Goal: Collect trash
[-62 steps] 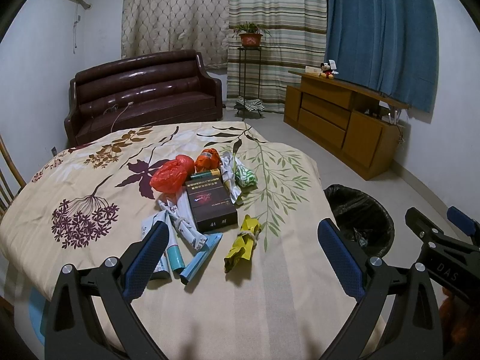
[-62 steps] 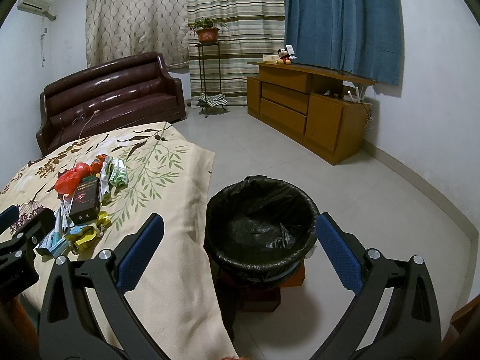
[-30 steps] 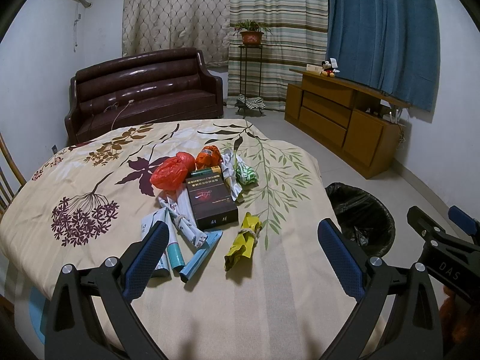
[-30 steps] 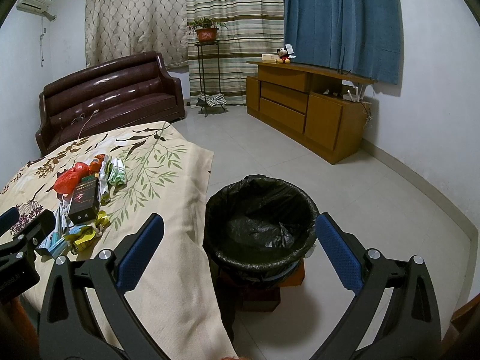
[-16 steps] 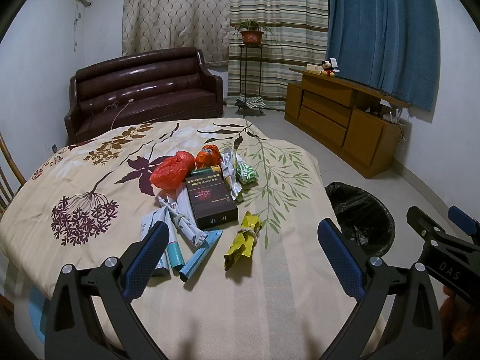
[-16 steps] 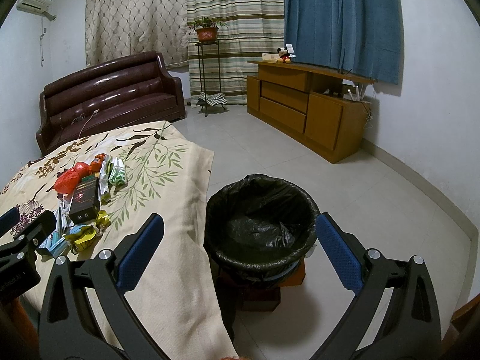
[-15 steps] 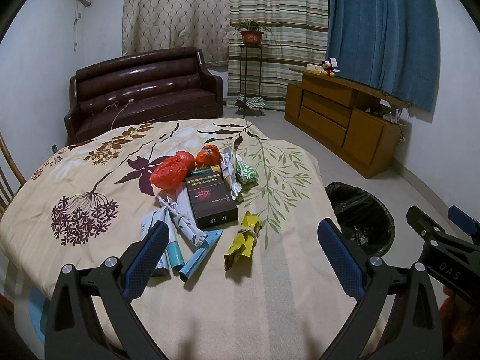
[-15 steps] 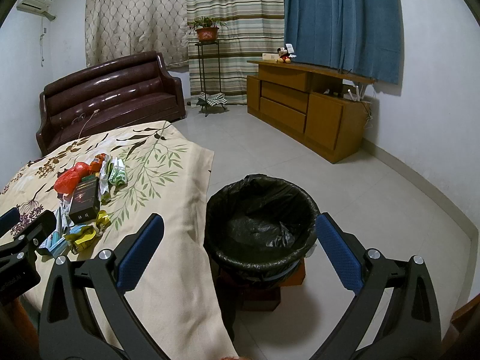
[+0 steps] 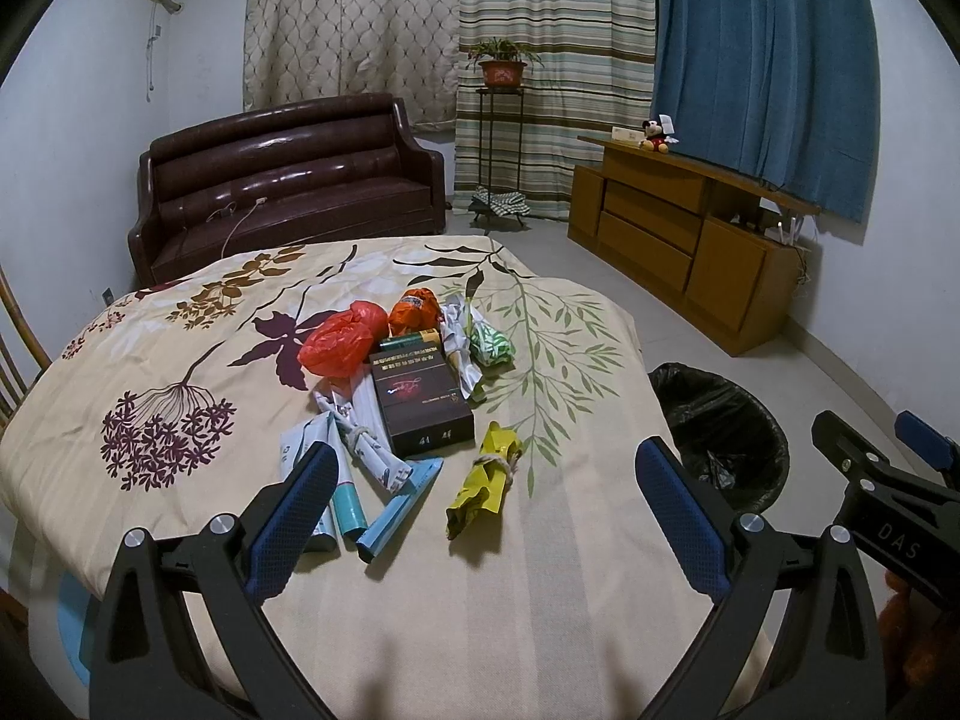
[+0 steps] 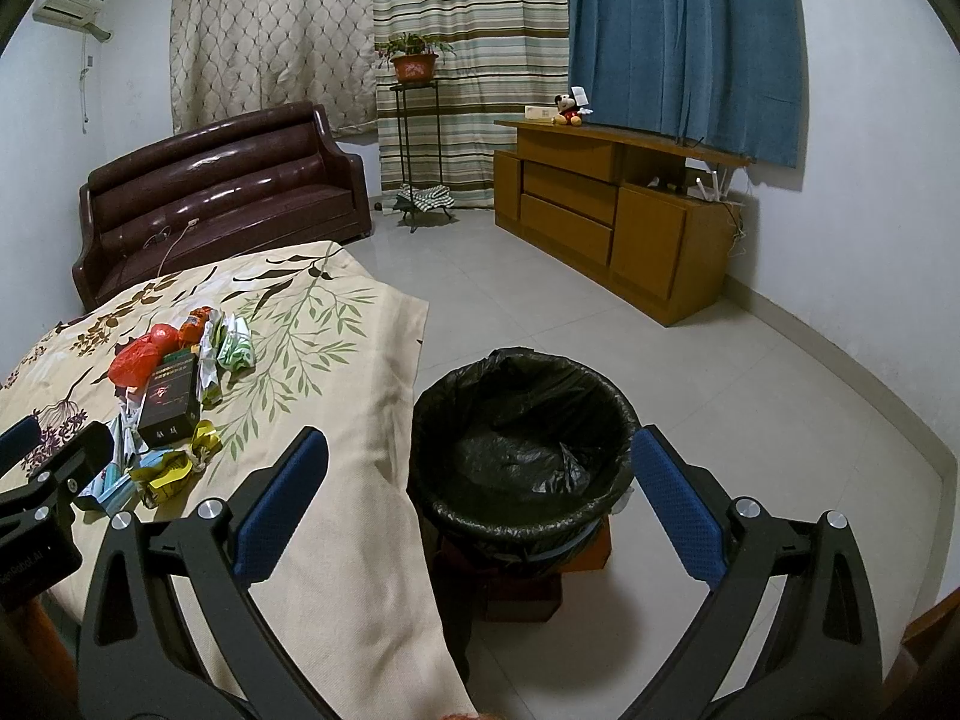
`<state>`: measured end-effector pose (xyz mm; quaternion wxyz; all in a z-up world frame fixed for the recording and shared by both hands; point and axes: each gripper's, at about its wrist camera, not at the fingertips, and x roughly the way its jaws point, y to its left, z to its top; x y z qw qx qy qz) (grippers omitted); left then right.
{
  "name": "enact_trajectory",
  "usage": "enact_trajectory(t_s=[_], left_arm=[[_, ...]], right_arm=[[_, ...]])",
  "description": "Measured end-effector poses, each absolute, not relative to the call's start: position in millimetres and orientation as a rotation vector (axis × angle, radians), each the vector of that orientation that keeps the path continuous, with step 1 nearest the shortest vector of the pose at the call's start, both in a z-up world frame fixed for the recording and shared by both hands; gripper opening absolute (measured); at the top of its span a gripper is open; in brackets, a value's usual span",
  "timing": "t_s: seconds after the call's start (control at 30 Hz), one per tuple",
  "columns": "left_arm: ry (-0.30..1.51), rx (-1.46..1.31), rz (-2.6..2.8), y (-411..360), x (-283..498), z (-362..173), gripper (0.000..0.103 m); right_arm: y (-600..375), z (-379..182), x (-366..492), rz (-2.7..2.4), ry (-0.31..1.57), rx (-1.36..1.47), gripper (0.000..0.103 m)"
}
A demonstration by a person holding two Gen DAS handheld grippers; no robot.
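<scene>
Your left gripper (image 9: 486, 516) hangs over the near part of the cloth-covered table (image 9: 420, 612) with its blue-padded jaws spread wide and nothing between them; your right gripper (image 10: 480, 498), marked "DAS" on its black body, is equally wide and empty above the trash bin (image 10: 522, 516). The trash lies bunched mid-table, left of the bin. Nearest the left gripper are a crumpled yellow wrapper (image 9: 485, 480) tied with string and flat blue paper tubes (image 9: 399, 510). Beyond them sits a dark glossy carton (image 9: 420, 402) with small printing too fine to read, then a red plastic bag (image 9: 342, 345), an orange wrapper (image 9: 414, 312) and a green-striped wrapper (image 9: 492, 348). Bare leaf-printed cloth runs between the pile and the table's right edge. The round bin, lined with shiny black plastic, stands just beside that edge on smooth open floor tiles.
</scene>
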<state>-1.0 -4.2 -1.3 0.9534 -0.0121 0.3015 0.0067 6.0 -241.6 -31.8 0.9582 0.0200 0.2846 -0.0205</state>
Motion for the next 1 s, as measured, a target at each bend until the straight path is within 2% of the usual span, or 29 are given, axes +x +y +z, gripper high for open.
enact_trajectory(t_s=[1.0], left_arm=[[0.658,-0.034,0.018,8.4,4.0,-13.7,0.096]], right_arm=[[-235.9,-48.2,18.1,-0.052,0.620,0.022,0.099]])
